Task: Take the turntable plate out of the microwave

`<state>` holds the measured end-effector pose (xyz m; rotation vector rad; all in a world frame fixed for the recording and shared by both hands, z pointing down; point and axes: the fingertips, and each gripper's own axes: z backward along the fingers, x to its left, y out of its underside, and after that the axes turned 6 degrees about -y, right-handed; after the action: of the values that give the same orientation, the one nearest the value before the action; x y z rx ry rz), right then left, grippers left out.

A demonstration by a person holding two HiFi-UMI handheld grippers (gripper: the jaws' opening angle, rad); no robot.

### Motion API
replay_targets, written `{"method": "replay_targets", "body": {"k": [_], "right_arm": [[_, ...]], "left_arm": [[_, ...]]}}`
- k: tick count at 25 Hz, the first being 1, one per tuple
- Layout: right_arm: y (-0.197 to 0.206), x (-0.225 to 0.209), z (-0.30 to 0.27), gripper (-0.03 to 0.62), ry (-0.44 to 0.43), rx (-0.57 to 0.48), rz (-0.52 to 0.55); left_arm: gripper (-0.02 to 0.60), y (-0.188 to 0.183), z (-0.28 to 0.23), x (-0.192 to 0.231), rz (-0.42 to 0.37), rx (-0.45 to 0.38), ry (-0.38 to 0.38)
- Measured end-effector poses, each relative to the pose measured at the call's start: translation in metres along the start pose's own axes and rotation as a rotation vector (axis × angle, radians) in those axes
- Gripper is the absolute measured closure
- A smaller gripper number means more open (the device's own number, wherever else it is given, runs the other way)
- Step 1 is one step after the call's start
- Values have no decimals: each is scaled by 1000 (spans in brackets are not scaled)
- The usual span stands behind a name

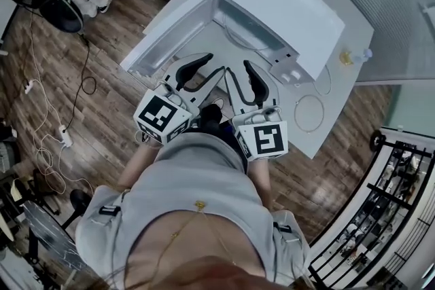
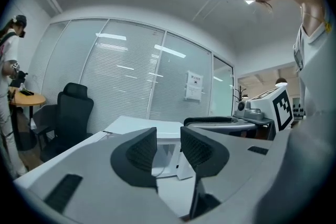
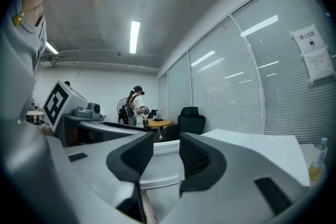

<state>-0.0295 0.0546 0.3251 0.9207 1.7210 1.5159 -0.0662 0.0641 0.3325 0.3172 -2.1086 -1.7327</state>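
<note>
Left gripper (image 1: 204, 70) (image 2: 168, 136) had its jaws partway apart with nothing between the ribbed pads, just a clear gap looking at the microwave (image 1: 285, 3). Same deal with the right gripper (image 1: 239, 71) (image 3: 166, 144): jaws parted about as much, and empty. Both were held side by side close to the person's chest, pointing roughly level at the oven, marker cubes facing up in the head view.

The microwave sat on a white worktop (image 1: 353, 30) with its door (image 1: 170, 41) swung wide open to the left. In the head view there was a faint curved rim on the cavity floor, which I took for the turntable plate (image 1: 234, 34) inside the oven, well short of either gripper. It was pale on pale though, so I couldn't be sure.

A thin round loop (image 1: 309, 112) lay on the worktop right of the microwave; I couldn't tell if it was cable or a ring. A small bottle (image 1: 353, 56) (image 3: 316, 162) with yellowish liquid stood near the worktop's far right edge.

Further out: a black office chair (image 2: 73, 113) (image 3: 191, 118) by the blinds, another person (image 3: 134, 107) at a small round table, and a wood-look floor (image 1: 102, 78) with cables trailing over it
</note>
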Motion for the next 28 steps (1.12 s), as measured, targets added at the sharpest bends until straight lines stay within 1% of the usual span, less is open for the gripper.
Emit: {"method": "replay_targets", "body": {"k": [5,9,15,20,23,28], "right_arm": [[-1,-34,-7,433,11,-10,-11],[-5,-57,-11,433,12,-26,-14],[-9,-82,-17,433,4,-50,-13],[-9,-97,-16,433,15,-52,-1],[-9,-105,-14,433,41,-51,1],[-9,-115,-8,433,111,-44,-3]], "left_arm": [[439,-7,-36,4,-13,8,17],[439,-16,-57,4,-26,6,14],[439,-21,-81,6,-36,-3,13],[439,-21,-97,5,-42,-9,20],[439,-23,-106,5,-42,-13,40],[439,-30,-118,0,-62,-15,108]]}}
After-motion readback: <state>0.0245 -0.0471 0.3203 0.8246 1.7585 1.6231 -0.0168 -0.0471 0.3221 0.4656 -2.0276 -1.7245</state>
